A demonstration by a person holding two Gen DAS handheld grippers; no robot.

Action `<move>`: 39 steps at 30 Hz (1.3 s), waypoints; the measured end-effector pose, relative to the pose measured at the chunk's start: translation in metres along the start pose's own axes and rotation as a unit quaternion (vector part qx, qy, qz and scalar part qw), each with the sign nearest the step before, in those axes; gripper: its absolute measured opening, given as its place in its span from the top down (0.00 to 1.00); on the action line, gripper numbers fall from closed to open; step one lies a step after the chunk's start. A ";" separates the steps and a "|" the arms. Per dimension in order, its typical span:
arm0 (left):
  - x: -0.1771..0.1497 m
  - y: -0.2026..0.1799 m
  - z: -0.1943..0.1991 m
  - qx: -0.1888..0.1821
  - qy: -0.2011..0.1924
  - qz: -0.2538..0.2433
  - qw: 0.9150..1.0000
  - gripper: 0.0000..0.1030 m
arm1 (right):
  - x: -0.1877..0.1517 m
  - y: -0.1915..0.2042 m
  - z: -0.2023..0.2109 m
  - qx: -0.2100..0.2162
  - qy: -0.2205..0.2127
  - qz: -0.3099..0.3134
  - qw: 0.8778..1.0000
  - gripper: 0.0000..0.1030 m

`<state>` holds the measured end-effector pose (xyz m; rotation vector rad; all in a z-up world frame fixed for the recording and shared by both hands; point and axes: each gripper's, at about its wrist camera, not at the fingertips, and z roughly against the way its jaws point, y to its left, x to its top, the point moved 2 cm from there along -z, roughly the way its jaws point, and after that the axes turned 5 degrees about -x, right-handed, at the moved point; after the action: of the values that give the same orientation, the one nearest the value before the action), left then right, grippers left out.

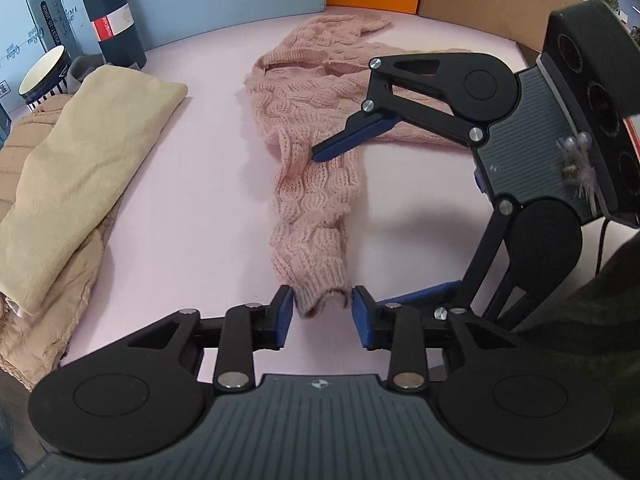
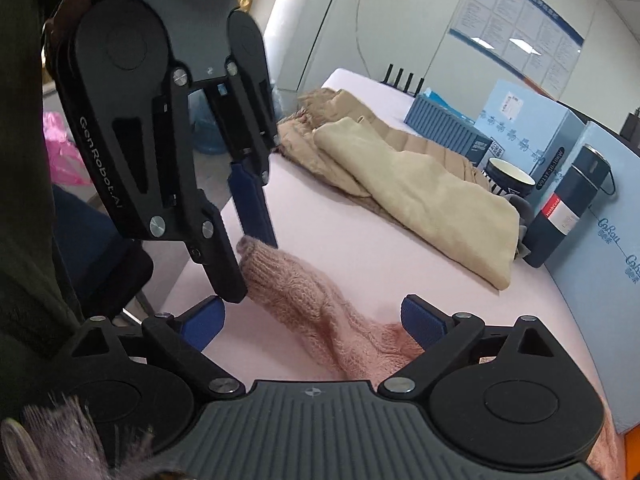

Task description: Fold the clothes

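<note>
At the sleeve cuff of the pink knitted sweater the left gripper brackets it, fingers spread; the right gripper gapes wide over the sleeve. The sweater lies on the pink table, beside beige clothes

A pink cable-knit sweater lay unfolded on the pale pink worktop, its body bunched toward the far edge. One sleeve stretched straight toward the near edge, its ribbed cuff lying open-ended. The neckline gaped upward, and the knit looked fuzzy and loose.
</note>
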<state>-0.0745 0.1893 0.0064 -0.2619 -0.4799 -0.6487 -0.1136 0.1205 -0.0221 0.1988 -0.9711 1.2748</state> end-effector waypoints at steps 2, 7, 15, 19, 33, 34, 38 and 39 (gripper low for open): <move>-0.001 -0.003 -0.008 0.016 0.003 -0.005 1.000 0.69 | -0.002 0.004 -0.005 0.004 0.019 0.018 1.000 0.16; -0.011 -0.005 0.001 0.004 -0.009 -0.002 1.000 0.82 | -0.002 0.007 -0.006 -0.002 0.024 0.026 0.999 0.29; -0.008 0.013 0.011 0.019 -0.017 0.020 0.999 0.82 | -0.012 -0.005 -0.023 -0.032 0.065 -0.003 0.997 0.90; -0.001 0.014 0.013 0.012 -0.025 0.006 1.000 0.81 | -0.016 -0.020 -0.021 -0.019 0.061 -0.077 0.995 0.91; -0.025 -0.039 -0.018 0.120 0.004 -0.376 0.919 0.43 | -0.025 -0.039 -0.020 0.004 0.062 -0.172 0.983 0.91; -0.024 -0.041 -0.019 0.132 -0.006 -0.390 0.911 0.57 | -0.025 -0.038 -0.019 0.005 0.062 -0.171 0.983 0.91; -0.024 -0.043 -0.019 0.172 -0.045 -0.435 0.883 0.95 | -0.024 -0.033 -0.015 0.000 0.055 -0.150 0.987 0.71; -0.023 -0.042 -0.018 0.174 -0.051 -0.436 0.881 0.95 | -0.024 -0.031 -0.011 -0.015 0.047 -0.131 0.990 0.37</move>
<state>-0.1106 0.1620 -0.0170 0.2974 -0.8135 -1.4122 -0.0807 0.1006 -0.0342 0.2324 -0.8516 1.0191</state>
